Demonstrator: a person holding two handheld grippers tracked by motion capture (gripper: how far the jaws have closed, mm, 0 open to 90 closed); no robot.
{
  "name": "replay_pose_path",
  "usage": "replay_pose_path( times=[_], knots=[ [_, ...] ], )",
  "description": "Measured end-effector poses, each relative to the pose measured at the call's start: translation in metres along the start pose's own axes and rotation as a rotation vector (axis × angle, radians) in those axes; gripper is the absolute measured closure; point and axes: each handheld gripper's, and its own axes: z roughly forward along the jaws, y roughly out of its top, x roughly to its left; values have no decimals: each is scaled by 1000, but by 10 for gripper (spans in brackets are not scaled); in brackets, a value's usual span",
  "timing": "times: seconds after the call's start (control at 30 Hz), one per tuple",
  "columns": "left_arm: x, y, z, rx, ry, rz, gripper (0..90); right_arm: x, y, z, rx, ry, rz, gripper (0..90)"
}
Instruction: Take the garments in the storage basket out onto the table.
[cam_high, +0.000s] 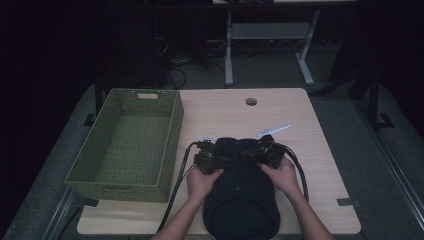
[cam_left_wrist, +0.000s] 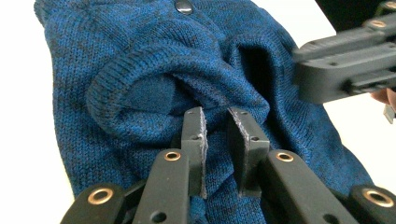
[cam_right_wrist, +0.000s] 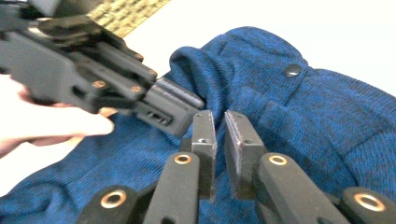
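Two gripper views show the sweater (cam_left_wrist: 154, 60) blue, its snap (cam_right_wrist: 293, 70) visible.

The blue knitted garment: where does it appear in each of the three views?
High view: blue knitted garment, dark, bottom centre on the table.
Left gripper view: across the middle, behind the jaws.
Right gripper view: centre and right.
Shared landmark: its dark snap button.

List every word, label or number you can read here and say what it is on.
No text can be read.
White strip on the table: any print too small to read.
Small white tag by the sweater: too small to read.
Sweater snap: blank.
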Motion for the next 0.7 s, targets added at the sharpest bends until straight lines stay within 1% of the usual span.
replay_pose_path(
  times=[0.07,0.1,0.13,0.17,0.23,0.27,0.33,0.37,0.4,0.43,0.47,0.5,0.6,0.7],
  knots=[
    [-1,1,-4,-12,-8,7,744,-2,1,6,17,-24,9,814],
    [-2,1,-6,-20,-11,15,741,-4,1,9,32,-39,7,815],
    [-4,2,-10,-39,-16,23,740,-5,0,12,42,-46,9,817],
    [-5,4,-13,-62,-22,21,740,-8,-2,15,61,-52,12,817],
    [-6,7,-18,-102,-29,24,740,-12,-5,19,67,-41,31,819],
    [-6,9,-20,-114,-32,29,736,-14,-7,20,58,-31,40,822],
    [-5,14,-20,-126,-34,31,724,-15,-9,20,67,-18,52,826],
    [-4,16,-20,-129,-25,31,720,-16,-9,19,74,-14,53,825],
    [-2,18,-20,-143,-21,29,713,-15,-8,18,79,-21,43,825],
    [0,21,-20,-154,-26,19,708,-14,-7,16,80,-28,30,824],
    [1,23,-21,-160,-22,11,702,-13,-7,13,74,-27,26,824],
    [3,25,-20,-166,-13,11,701,-13,-6,11,61,-31,21,824],
    [8,29,-18,-168,-3,-4,697,-14,-4,3,26,-43,24,825],
    [14,29,-15,-163,11,-26,699,-17,-4,1,25,-68,33,824]
  ],
)
